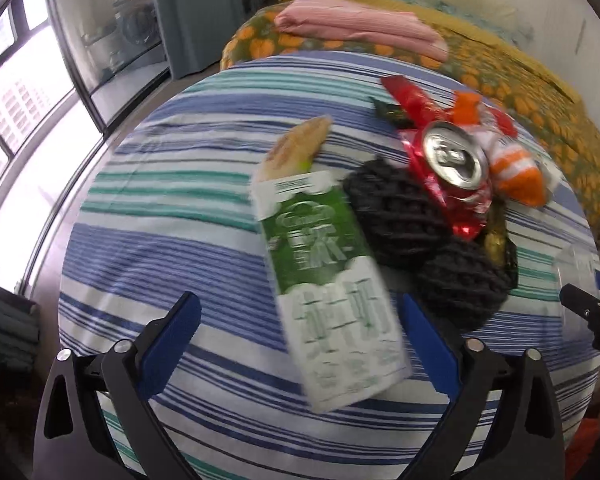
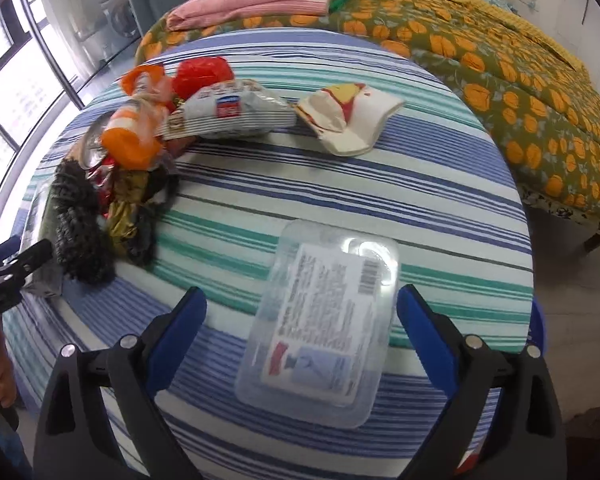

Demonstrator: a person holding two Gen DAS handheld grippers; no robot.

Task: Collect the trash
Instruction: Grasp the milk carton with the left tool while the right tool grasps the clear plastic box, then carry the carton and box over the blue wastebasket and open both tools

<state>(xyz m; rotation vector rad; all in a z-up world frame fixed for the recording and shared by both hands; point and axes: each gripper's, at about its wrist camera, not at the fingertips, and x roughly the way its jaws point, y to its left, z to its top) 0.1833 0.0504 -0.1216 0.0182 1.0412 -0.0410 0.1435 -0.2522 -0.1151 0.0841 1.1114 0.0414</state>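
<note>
Right now we are hovering both grippers over a striped bench (image 2: 340,184) strewn with trash, each one lined up on its own piece. Our left gripper (image 1: 300,320) is standing with its jaws apart, and the green-and-white carton (image 1: 324,280) is lying flat between them, its long axis running away from the gripper and leaning slightly to the left at the far end; the pads are not pressing on it. Our right gripper (image 2: 302,316) is likewise standing apart around a clear plastic tray (image 2: 320,320) with a printed label, whose long axis is also pointing roughly ahead; again we are seeing no contact.

Each hand is nearer its own item, so the coming closures look independent, in our judgement.

Ahead and to the right of the left gripper we are counting one crushed can (image 1: 456,156), two black foam nets (image 1: 396,212), one red wrapper (image 1: 412,100) and one orange-and-white wrapper (image 1: 516,168). Ahead of the right gripper we are counting one white snack bag (image 2: 228,112) and one crumpled paper box (image 2: 348,120).
</note>
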